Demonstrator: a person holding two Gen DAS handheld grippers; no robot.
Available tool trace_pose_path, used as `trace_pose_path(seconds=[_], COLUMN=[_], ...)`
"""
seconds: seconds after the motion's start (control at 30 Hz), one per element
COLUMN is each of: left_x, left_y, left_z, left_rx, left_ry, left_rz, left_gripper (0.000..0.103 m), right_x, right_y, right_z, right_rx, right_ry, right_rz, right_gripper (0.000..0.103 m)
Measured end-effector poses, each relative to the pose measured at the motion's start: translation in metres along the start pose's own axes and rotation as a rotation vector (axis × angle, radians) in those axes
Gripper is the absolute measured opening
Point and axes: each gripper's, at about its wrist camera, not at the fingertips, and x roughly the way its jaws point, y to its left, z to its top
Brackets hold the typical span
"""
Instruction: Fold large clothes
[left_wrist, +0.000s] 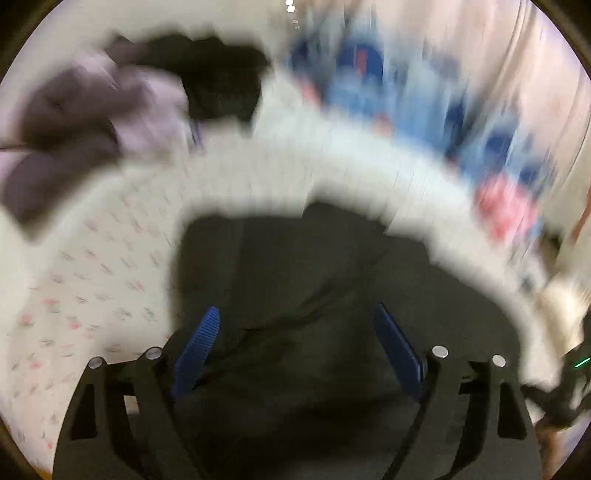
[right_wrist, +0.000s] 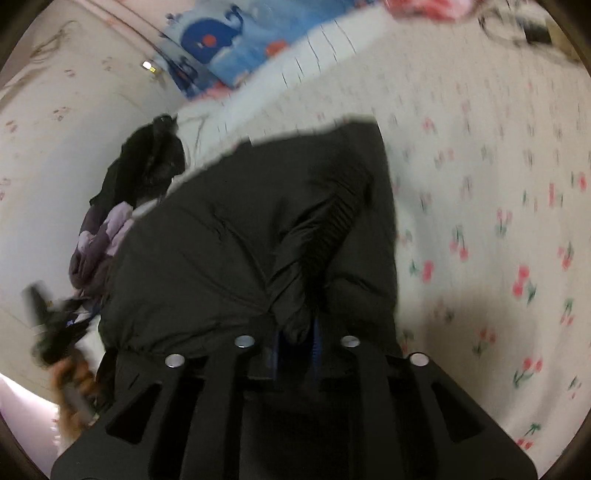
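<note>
Right tool (right_wrist: 295, 332) pinches the dark jacket (right_wrist: 240, 240); left tool (left_wrist: 301, 347) gapes above it.

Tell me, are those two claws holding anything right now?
The right gripper pinches a bunched fold of the black padded jacket. The left gripper is open, holding nothing.

Both tools share one build. The left gripper (left_wrist: 297, 325) has matte black linkage arms with cut-out slots, round silver pins at the joints behind ribbed blue fingers (left_wrist: 201, 343). The right gripper (right_wrist: 295, 332) matches it, its blue pads apparently ribbed too, though mostly hidden.
</note>
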Motion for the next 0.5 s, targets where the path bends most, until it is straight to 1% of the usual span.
trace_pose_path(seconds=[0.03, 0.07, 0.1, 0.13, 0.17, 0.2, 0.23, 0.27, 0.33, 0.37, 0.4, 0.43, 0.47, 0.5], left_x=[0.018, 0.021, 0.011, 0.002, -0.008, -0.022, -0.034, -0.040, -0.048, -0.046, -0.034, -0.014, 0.004, 0.029], left_y=[0.005, 0.010, 0.014, 0.014, 0.013, 0.011, 0.007, 0.004, -0.005, -0.004, -0.003, -0.005, 0.001, 0.012], left_z=[-0.005, -0.008, -0.010, -0.010, -0.010, -0.008, -0.003, 0.002, 0.015, 0.023, 0.029, 0.040, 0.041, 0.040], left_rx=[-0.015, -0.044, -0.059, -0.056, -0.056, -0.054, -0.046, -0.037, -0.001, 0.017, 0.027, 0.021, 0.008, -0.011], left_ry=[0.054, 0.053, 0.022, 0.000, -0.026, -0.075, -0.122, -0.148, -0.196, -0.203, -0.191, -0.165, -0.112, -0.050], left_rz=[0.014, 0.012, -0.016, -0.031, -0.042, -0.067, -0.094, -0.110, -0.132, -0.137, -0.124, -0.111, -0.100, -0.090], left_gripper=[0.082, 0.082, 0.082, 0.082, 0.082, 0.082, 0.082, 0.082, 0.082, 0.082, 0.082, 0.082, 0.082, 0.082], right_x=[-0.008, -0.021, -0.038, -0.052, -0.068, -0.078, -0.081, -0.078, -0.048, -0.023, -0.001, 0.036, 0.059, 0.084], right_y=[-0.002, -0.001, 0.005, 0.012, 0.026, 0.042, 0.056, 0.074, 0.101, 0.106, 0.104, 0.095, 0.084, 0.057], right_z=[-0.001, -0.002, -0.001, 0.002, 0.006, 0.012, 0.018, 0.025, 0.039, 0.044, 0.046, 0.047, 0.046, 0.042], right_rx=[0.016, 0.022, 0.005, -0.024, -0.072, -0.110, -0.144, -0.191, -0.267, -0.285, -0.293, -0.309, -0.326, -0.301], right_ry=[0.001, -0.019, -0.073, -0.129, -0.204, -0.258, -0.290, -0.301, -0.245, -0.185, -0.137, -0.066, -0.030, -0.014], right_rz=[-0.002, -0.026, -0.091, -0.137, -0.163, -0.148, -0.124, -0.101, -0.067, -0.087, -0.128, -0.237, -0.304, -0.296], right_gripper=[0.028, 0.037, 0.038, 0.041, 0.047, 0.050, 0.056, 0.063, 0.070, 0.070, 0.070, 0.069, 0.065, 0.065])
